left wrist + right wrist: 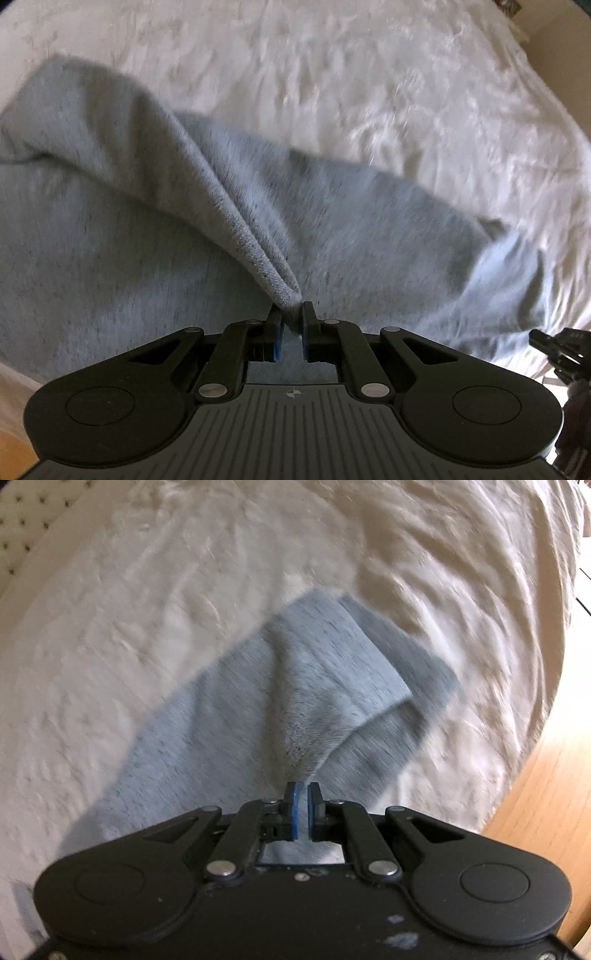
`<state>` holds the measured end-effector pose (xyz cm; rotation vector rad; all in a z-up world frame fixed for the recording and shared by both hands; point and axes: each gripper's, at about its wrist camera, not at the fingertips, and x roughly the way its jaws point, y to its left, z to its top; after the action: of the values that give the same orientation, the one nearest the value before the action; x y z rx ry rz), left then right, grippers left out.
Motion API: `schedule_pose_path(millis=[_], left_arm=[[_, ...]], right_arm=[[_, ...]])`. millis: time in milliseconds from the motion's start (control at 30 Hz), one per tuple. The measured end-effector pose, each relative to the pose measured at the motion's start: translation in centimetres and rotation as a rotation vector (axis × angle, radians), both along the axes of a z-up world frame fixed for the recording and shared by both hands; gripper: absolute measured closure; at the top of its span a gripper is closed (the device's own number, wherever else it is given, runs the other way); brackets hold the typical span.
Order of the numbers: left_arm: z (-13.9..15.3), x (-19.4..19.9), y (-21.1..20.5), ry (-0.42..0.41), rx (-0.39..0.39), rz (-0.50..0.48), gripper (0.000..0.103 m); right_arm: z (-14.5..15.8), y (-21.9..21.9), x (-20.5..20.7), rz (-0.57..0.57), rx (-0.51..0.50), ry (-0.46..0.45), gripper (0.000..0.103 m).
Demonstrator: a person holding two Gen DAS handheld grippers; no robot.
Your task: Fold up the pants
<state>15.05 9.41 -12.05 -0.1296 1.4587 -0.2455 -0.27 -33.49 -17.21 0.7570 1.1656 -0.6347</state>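
Note:
Light grey pants (110, 240) lie spread on a white bed cover (369, 92). My left gripper (291, 312) is shut on a pinched fold of the grey cloth, which rises in a ridge from the fingertips toward the upper left. In the right wrist view, a narrower part of the pants (229, 709) runs diagonally across the bed cover (147, 627), its far end doubled over. My right gripper (303, 790) is shut on an edge of this cloth, lifted into a small peak. Both views are blurred by motion.
A wooden floor (546, 775) shows beyond the bed's right edge, and also at the lower left (14, 454) in the left wrist view. A spotted pillow (29, 520) lies at the far left. The other gripper's black tip (554, 347) shows at the right edge.

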Motion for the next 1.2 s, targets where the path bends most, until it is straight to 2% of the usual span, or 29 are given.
schedule_pose_path(millis=[167, 333, 400, 433, 600, 833, 900, 933, 967, 1100, 1200], left_arm=[[-0.5, 0.0, -0.2, -0.020, -0.006, -0.042, 0.093], [0.9, -0.4, 0.1, -0.097, -0.020, -0.036, 0.094], [1.4, -0.5, -0.1, -0.121, -0.022, -0.022, 0.094], [1.6, -0.6, -0.3, -0.130, -0.019, -0.012, 0.094], [0.8, -2.0, -0.9, -0.123, 0.022, 0.033, 0.094], [0.1, -2.7, -0.9, -0.112, 0.023, 0.108, 0.095], [0.1, -2.7, -1.1, -0.112, 0.029, 0.124, 0.097], [0.2, -2.6, -1.1, -0.113, 0.024, 0.129, 0.100], [0.3, -2.5, -1.2, -0.120, 0.016, 0.134, 0.100], [1.4, -2.1, -1.3, -0.161, 0.002, 0.143, 0.101], [2.7, -2.4, -1.2, -0.193, -0.015, 0.143, 0.102]], right_arm=[[-0.9, 0.6, -2.1, -0.036, -0.043, -0.017, 0.097], [0.9, -0.6, -1.2, -0.014, -0.088, -0.063, 0.095], [1.6, -2.0, -0.4, -0.027, -0.083, -0.062, 0.076], [1.5, -2.7, -0.2, -0.041, -0.066, -0.050, 0.051], [-0.1, -5.3, -1.8, -0.130, 0.036, -0.054, 0.050], [-2.5, -6.8, -2.6, -0.198, 0.152, -0.134, 0.050], [-2.7, -7.1, -2.2, -0.210, 0.177, -0.180, 0.056], [-2.6, -7.2, -1.7, -0.204, 0.181, -0.195, 0.072], [-2.3, -7.2, -1.0, -0.188, 0.172, -0.210, 0.100], [0.7, -6.6, 1.3, -0.056, 0.098, -0.285, 0.099], [5.3, -5.8, 1.4, 0.066, 0.005, -0.401, 0.099]])
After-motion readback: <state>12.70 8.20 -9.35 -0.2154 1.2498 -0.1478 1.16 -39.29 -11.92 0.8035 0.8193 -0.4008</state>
